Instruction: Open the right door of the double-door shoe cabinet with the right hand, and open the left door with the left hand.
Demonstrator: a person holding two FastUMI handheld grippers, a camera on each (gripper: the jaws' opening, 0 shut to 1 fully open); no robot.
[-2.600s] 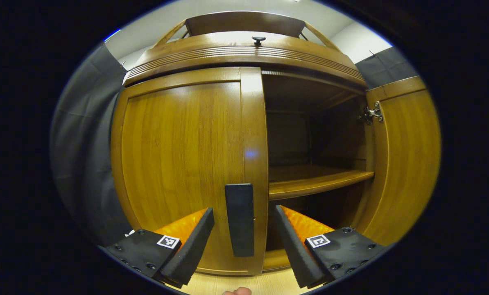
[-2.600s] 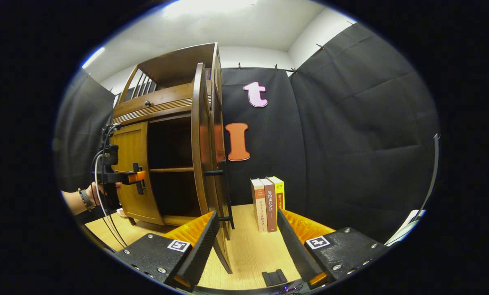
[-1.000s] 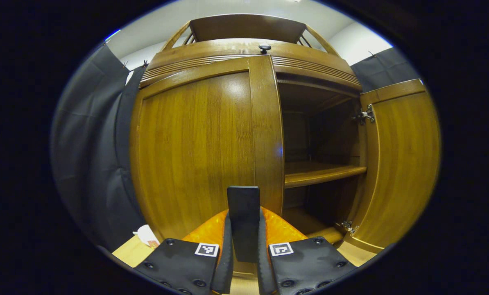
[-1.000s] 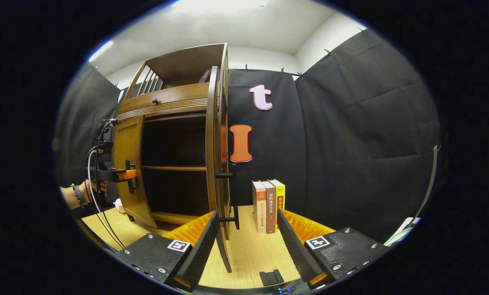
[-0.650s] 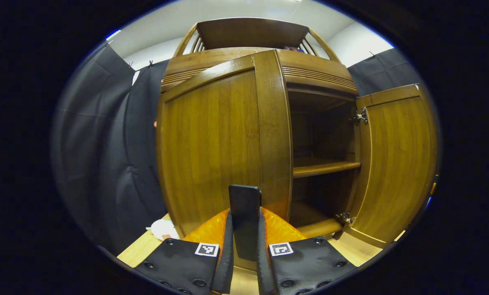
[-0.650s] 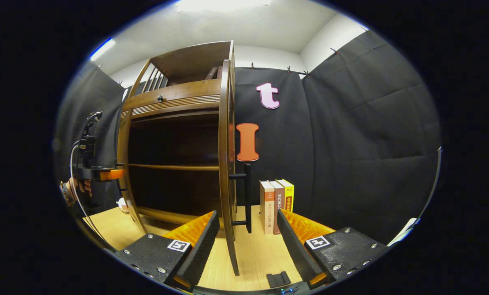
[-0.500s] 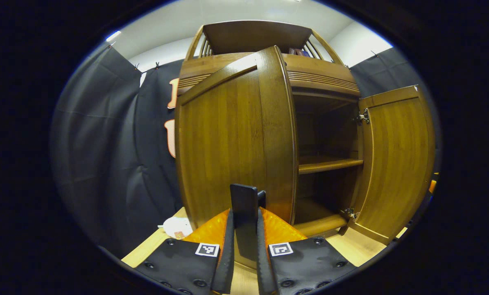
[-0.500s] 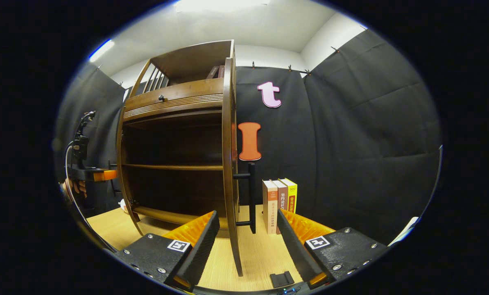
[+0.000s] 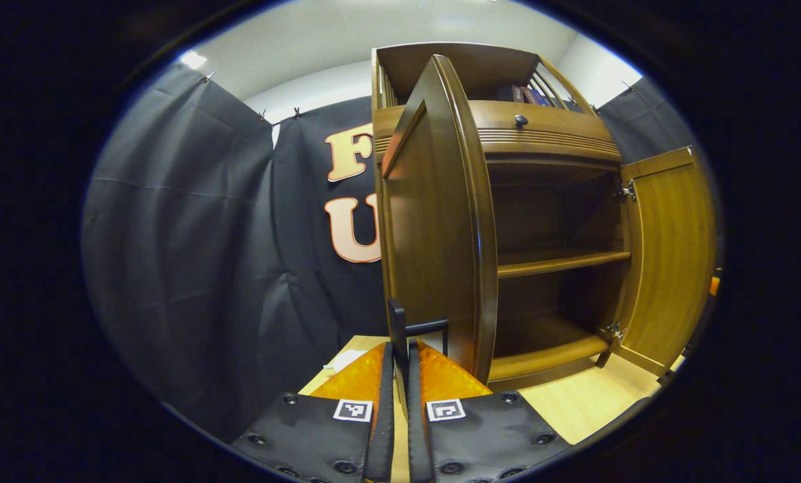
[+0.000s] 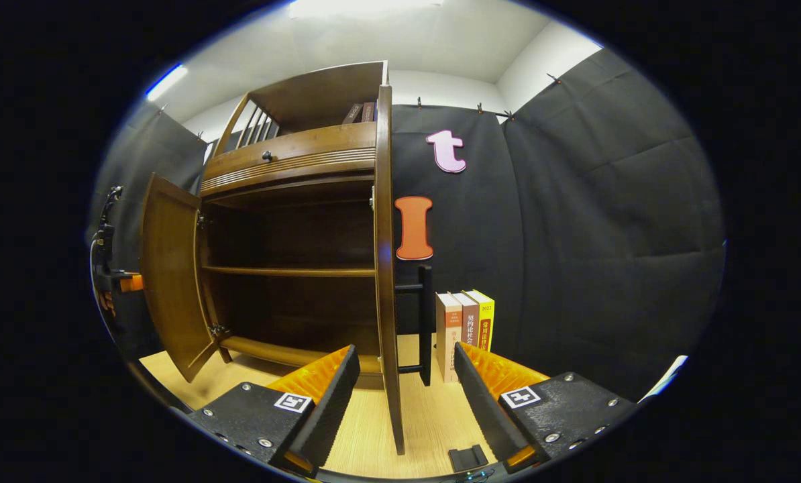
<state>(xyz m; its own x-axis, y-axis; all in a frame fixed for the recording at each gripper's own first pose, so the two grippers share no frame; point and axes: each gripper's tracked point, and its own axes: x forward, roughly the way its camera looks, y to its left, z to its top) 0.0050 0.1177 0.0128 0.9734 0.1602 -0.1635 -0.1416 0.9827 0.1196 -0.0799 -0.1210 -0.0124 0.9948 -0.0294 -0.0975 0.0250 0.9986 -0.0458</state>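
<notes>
— What is held by the left hand-held gripper [image 9: 400, 376]?

— The dark handle [image 9: 398, 329] of the left door [image 9: 434, 221] is pinched between its two fingers, which are pressed close together on it. The left door is seen swung wide out from the shoe cabinet [image 9: 548, 141].

— And the right hand-held gripper [image 10: 406, 389]?

— Its fingers are spread far apart and nothing is held. The edge of the right door [image 10: 386, 268] is seen between them but is not touched. A dark handle bar [image 10: 426, 322] is fixed on that door.

— What is under the cabinet?

— A pale wooden surface [image 10: 434, 416] is seen under it. Black cloth [image 10: 595, 228] is hung all round, and a white ceiling [image 10: 427, 40] is seen above.

— What is shown in one view and not the other?

— Three books [image 10: 466, 329] are seen standing on the surface in the right gripper view, just beside the right door. The other gripper [image 10: 115, 278] is seen far off at the left, behind the left door. In the left gripper view the shelf [image 9: 555, 258] inside is seen, and the inner face of the right door [image 9: 669, 255] with its hinges.
</notes>
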